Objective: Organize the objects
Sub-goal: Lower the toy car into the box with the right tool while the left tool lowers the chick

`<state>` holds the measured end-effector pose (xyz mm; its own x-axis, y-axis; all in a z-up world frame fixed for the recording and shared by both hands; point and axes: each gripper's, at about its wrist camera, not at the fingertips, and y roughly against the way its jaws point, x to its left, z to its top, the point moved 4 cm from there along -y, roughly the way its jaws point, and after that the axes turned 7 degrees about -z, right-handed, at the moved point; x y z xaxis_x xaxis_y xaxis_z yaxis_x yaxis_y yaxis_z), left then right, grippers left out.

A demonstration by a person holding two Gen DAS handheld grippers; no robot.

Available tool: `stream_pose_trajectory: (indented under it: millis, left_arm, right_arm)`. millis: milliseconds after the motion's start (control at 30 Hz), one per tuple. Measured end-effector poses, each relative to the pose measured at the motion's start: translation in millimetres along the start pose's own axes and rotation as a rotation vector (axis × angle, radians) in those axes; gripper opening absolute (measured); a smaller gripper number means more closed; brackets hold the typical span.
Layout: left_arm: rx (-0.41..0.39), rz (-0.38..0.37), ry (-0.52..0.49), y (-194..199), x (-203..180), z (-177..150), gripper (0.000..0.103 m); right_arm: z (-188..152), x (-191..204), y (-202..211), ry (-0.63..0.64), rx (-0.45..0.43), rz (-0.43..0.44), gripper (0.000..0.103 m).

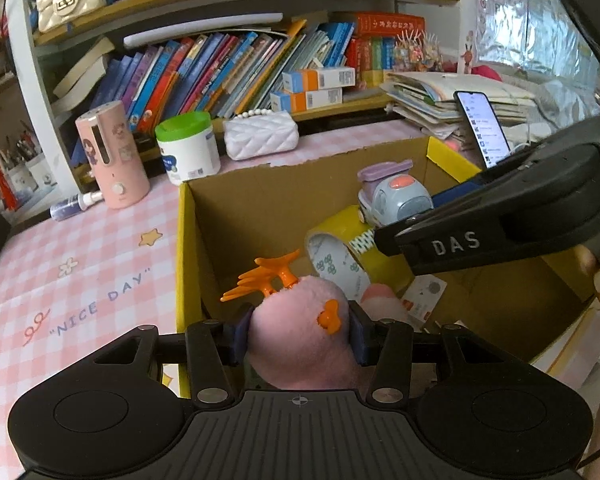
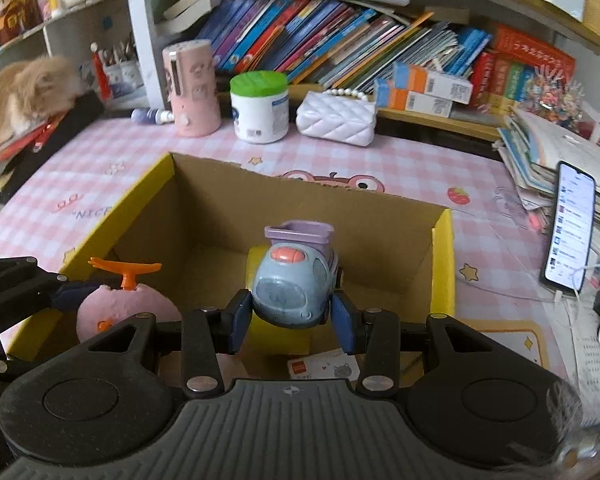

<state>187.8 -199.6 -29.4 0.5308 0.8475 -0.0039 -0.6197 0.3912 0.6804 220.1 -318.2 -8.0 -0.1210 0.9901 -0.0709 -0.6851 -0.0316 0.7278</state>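
Nearest: left gripper (image 1: 300, 330) clamped on one fuzzy pink plush ball (image 1: 300, 328) with orange plastic prongs, held over the open cardboard box (image 1: 186, 248). Right gripper (image 2: 292, 318) closed tight on one rounded grey-blue and lilac plastic toy car (image 2: 294, 286), also over the box; "DAS" readable on its black side in the left view. Inside the box: one glossy yellow tape roll (image 1: 340, 252), one small printed card (image 1: 422, 300). Beyond, on pink checked tablecloth (image 1: 80, 272) lettered "NICE DAY": one pink cylinder (image 1: 114, 156), one white tub (image 1: 188, 148) with green lid, one quilted white purse (image 1: 260, 134), one lit phone (image 1: 484, 128). Farthest: shelves of leaning books (image 1: 220, 68).
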Motion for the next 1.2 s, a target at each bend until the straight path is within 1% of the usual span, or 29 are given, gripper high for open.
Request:
stream_pose_trajectory:
  millis: [233,300,400,467,533,567,600,633,700,833,1033,1200]
  left_arm:
    - [-0.001,0.015,-0.018,-4,-2,1,0.048]
    - [0.000,0.021,-0.019,-5,-2,1,0.050]
    - [0.001,0.024,-0.022,-6,-3,2,0.051]
    - [-0.001,0.033,-0.023,-5,-4,1,0.056]
    - [-0.025,0.048,-0.039,0,-6,2,0.071]
    - [-0.042,0.053,-0.052,3,-7,3,0.074]
    - [-0.054,0.061,-0.064,6,-8,4,0.081]
    - [-0.064,0.065,-0.074,9,-10,5,0.082]
    - [-0.082,0.059,-0.089,14,-12,6,0.083]
    - [-0.090,0.067,-0.099,21,-13,6,0.084]
    - [-0.102,0.088,-0.064,30,-4,4,0.085]
    - [-0.125,0.092,-0.024,43,2,0,0.087]
  right_arm:
    - [8,2,-16,0.060,0.027,0.011,0.040]
    - [12,1,-21,0.066,0.040,0.017,0.040]
    - [18,3,-25,0.086,0.046,0.038,0.040]
    - [22,5,-26,0.107,0.042,0.037,0.040]
    - [25,6,-28,0.117,0.044,0.041,0.040]
    - [27,6,-28,0.117,0.046,0.042,0.040]
    - [28,5,-29,0.117,0.048,0.045,0.040]
    - [30,5,-30,0.115,0.049,0.047,0.040]
    - [31,4,-32,0.115,0.051,0.052,0.040]
    - [35,7,-34,0.126,0.051,0.056,0.040]
    - [40,13,-34,0.127,0.039,0.058,0.040]
    - [34,15,-22,0.113,0.026,0.078,0.040]
